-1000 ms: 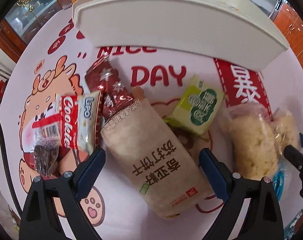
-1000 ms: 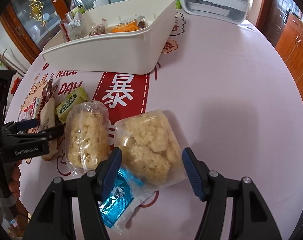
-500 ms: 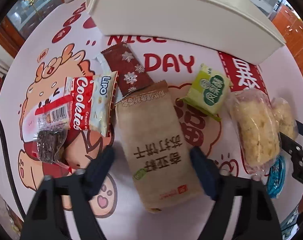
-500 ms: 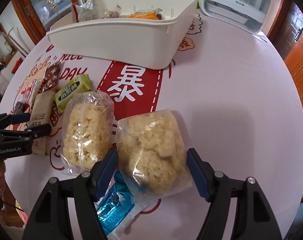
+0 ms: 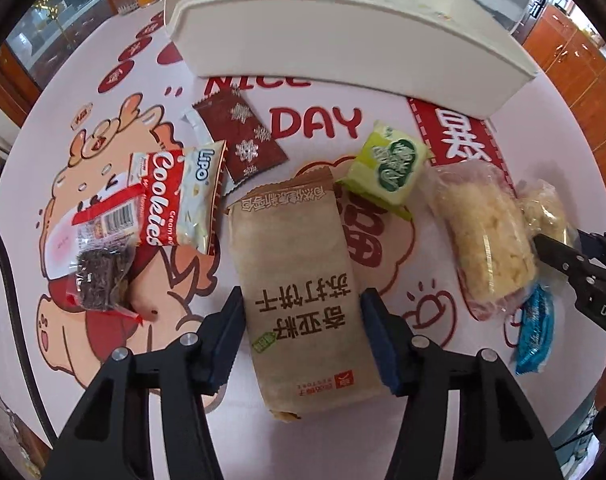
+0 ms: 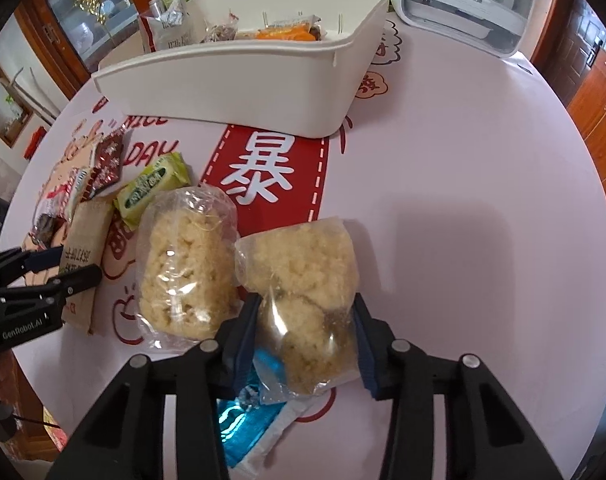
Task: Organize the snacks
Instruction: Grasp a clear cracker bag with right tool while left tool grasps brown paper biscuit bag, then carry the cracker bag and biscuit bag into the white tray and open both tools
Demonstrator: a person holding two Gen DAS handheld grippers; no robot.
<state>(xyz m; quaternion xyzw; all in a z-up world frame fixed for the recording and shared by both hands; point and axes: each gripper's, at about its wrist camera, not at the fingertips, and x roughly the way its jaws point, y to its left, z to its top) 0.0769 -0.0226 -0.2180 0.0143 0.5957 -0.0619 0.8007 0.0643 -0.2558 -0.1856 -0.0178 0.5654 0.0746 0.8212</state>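
Each gripper sits astride one snack pack on the table.

The left gripper (image 5: 301, 328) has its fingers on both sides of the brown pack (image 5: 303, 296), touching its edges, so it looks clamped on it. The right gripper (image 6: 305, 334) is closed on the near end of one clear puffed bag (image 6: 303, 292), and the plastic is pinched between the pads. A second puffed bag (image 6: 187, 268) lies just beside it on the left, and a blue pack (image 6: 243, 412) lies partly under the held bag. Further out lie one green pack (image 5: 387, 168), one dark red pack (image 5: 243, 140), one cookie pack (image 5: 171, 200) and one small clear bag (image 5: 99, 276). The white bin (image 6: 239, 92) stands beyond them, already holding several snacks. To the right the table (image 6: 483, 200) is bare up to its round edge.
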